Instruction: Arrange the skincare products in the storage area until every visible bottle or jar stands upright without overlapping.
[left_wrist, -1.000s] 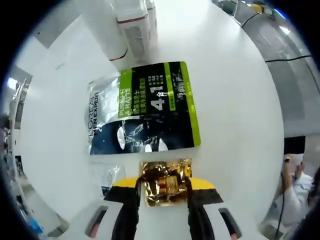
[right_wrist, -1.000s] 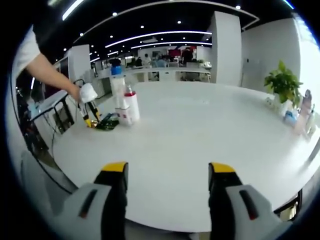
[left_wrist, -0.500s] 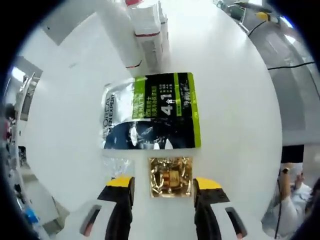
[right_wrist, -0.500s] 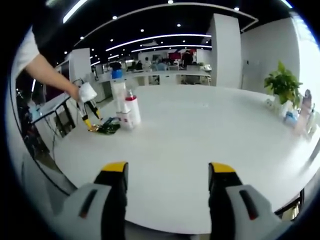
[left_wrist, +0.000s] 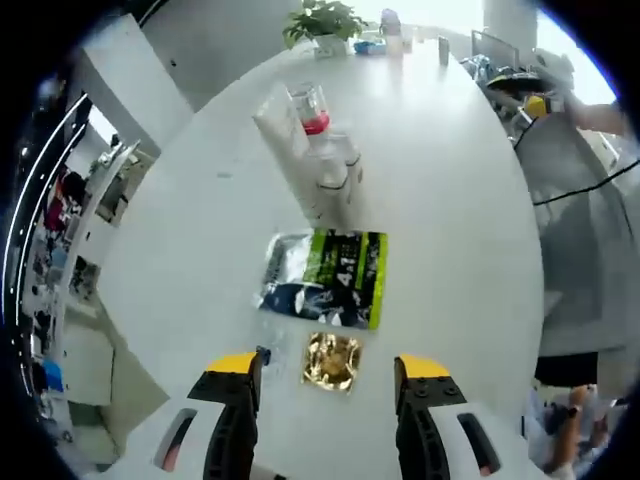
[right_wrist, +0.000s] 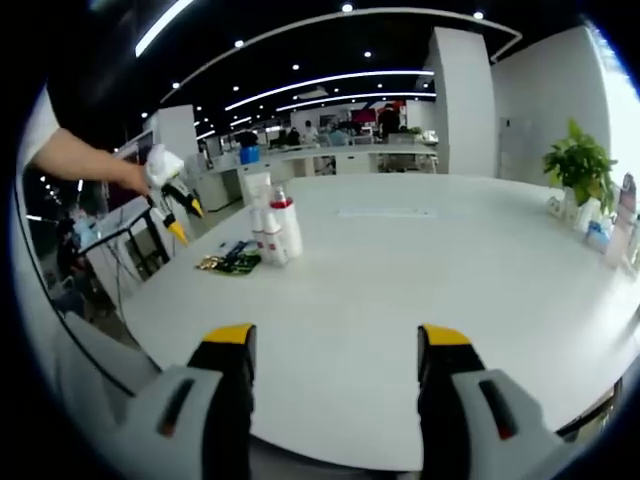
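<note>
Both grippers are wide open and hold nothing, the left gripper (left_wrist: 325, 372) high over the gold packet (left_wrist: 332, 359) and green pouch (left_wrist: 328, 278) lying flat by the standing bottles (left_wrist: 318, 150), the right gripper (right_wrist: 330, 345) far off.

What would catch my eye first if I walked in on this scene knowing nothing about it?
Probably the green and black sachet lying flat on the big white table, with a small gold packet just below it in the left gripper view, near the open yellow-tipped left tongs. Beyond the sachet stands a cluster of white bottles, one with a red band. The right tongs hang open over bare tabletop.
</note>
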